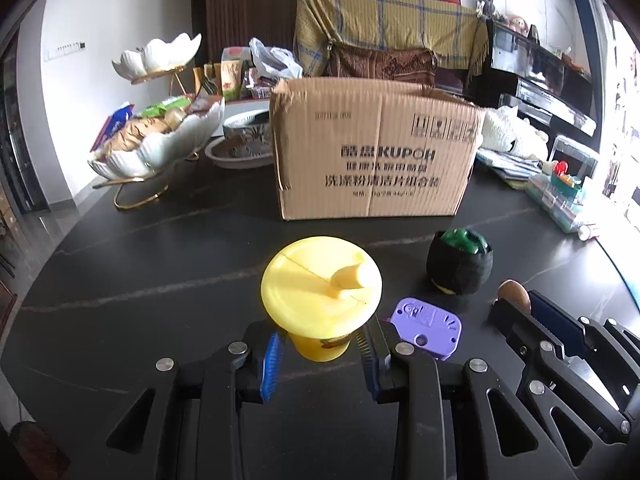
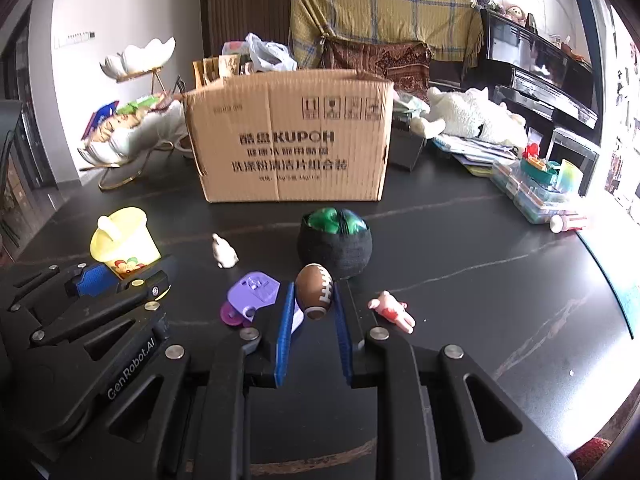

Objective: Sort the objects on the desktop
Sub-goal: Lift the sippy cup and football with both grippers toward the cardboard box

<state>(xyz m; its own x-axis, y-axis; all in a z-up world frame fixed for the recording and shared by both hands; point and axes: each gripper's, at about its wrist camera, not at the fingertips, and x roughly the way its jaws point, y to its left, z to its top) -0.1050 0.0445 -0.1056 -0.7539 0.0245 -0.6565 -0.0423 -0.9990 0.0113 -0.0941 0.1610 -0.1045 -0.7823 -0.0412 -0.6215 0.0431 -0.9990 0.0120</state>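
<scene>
A yellow spouted cup (image 1: 320, 280) stands between the blue pads of my left gripper (image 1: 320, 335), which is shut on its body below the wide lid. In the right wrist view the same cup (image 2: 120, 240) leans in that gripper (image 2: 120, 278). My right gripper (image 2: 314, 294) is shut on a small brown football (image 2: 316, 288); from the left it shows at the far right (image 1: 520, 306). On the black table lie a purple toy (image 2: 252, 292), a white figurine (image 2: 225, 252), a pink pig figure (image 2: 392, 310) and a black pouch (image 2: 335, 248) with something green inside.
An open cardboard box (image 2: 292, 136) stands behind the toys, mid-table. A white lotus-shaped snack stand (image 1: 160, 140) and patterned bowl (image 1: 244, 148) are at the left back. A plush toy (image 2: 476, 116), papers and clear plastic boxes (image 2: 536, 196) crowd the right side.
</scene>
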